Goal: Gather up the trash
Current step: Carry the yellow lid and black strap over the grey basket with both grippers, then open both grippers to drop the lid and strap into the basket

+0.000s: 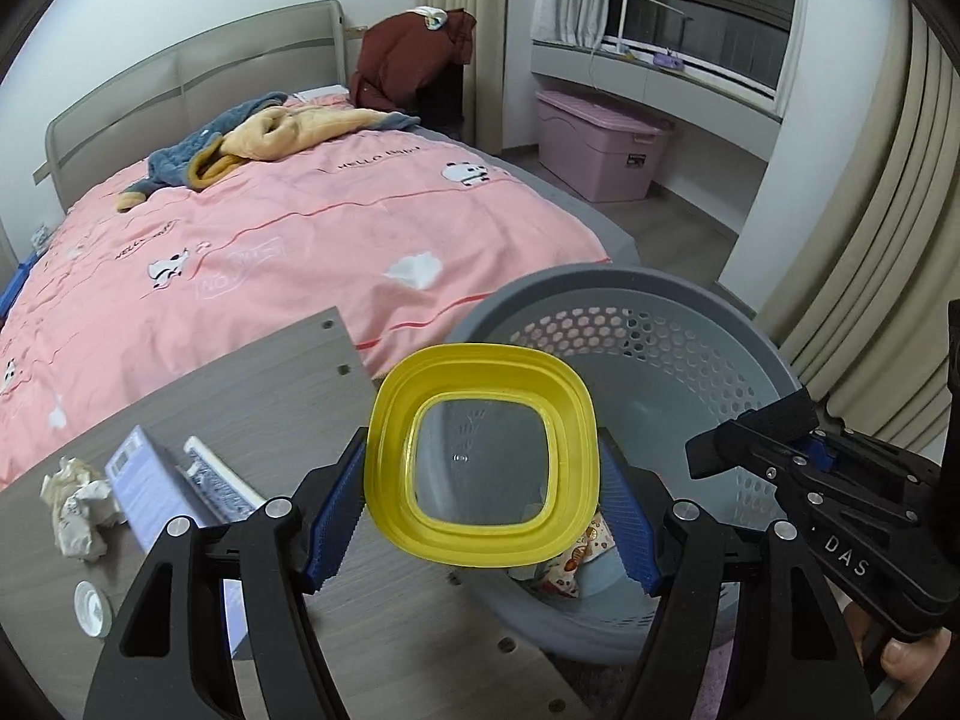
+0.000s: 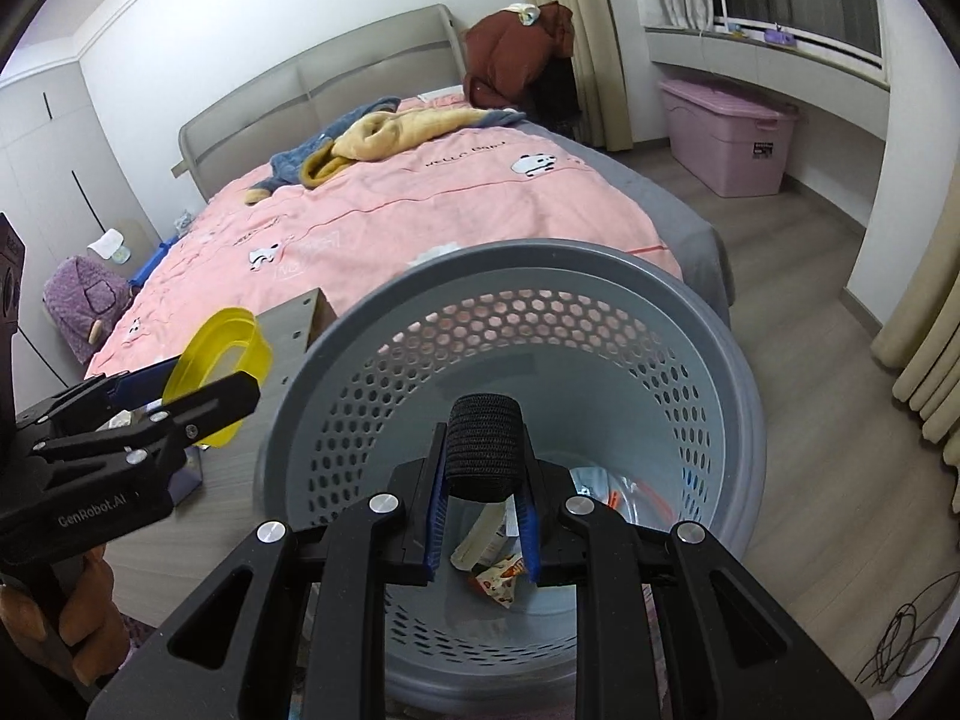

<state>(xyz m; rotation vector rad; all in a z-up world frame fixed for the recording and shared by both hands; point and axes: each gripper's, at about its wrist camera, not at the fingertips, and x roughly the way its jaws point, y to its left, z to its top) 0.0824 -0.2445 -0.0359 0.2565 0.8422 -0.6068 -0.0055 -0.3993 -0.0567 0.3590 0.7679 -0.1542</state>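
Directly below the right gripper (image 2: 483,507), at lower centre of its view, gapes the grey perforated plastic laundry basket (image 2: 690,384) with wrappers already at its bottom; its jaws are clamped on a black ribbed fabric roll (image 2: 485,444), long axis pointing away toward the far rim. At left, the left gripper (image 1: 480,510) pinches a yellow square plastic lid with clear centre (image 1: 483,456) flat-on over the grey wooden tabletop (image 1: 282,396) edge, the basket lying just right of it; the right hand seems nearer the drop.

Lid (image 1: 483,462): bright yellow rim, clear centre
Basket (image 2: 708,360): grey, hexagon holes all round the wall
Roll (image 2: 485,447): black, ribbed weave
Claw pads (image 1: 333,519): blue, ridged, on black arms
Surface (image 1: 288,384): grey wood grain
Bedcover (image 1: 288,228), behind the basket: pink, red lines, panda prints
Storage box (image 2: 729,135), beyond the basket: pale pink-lilac
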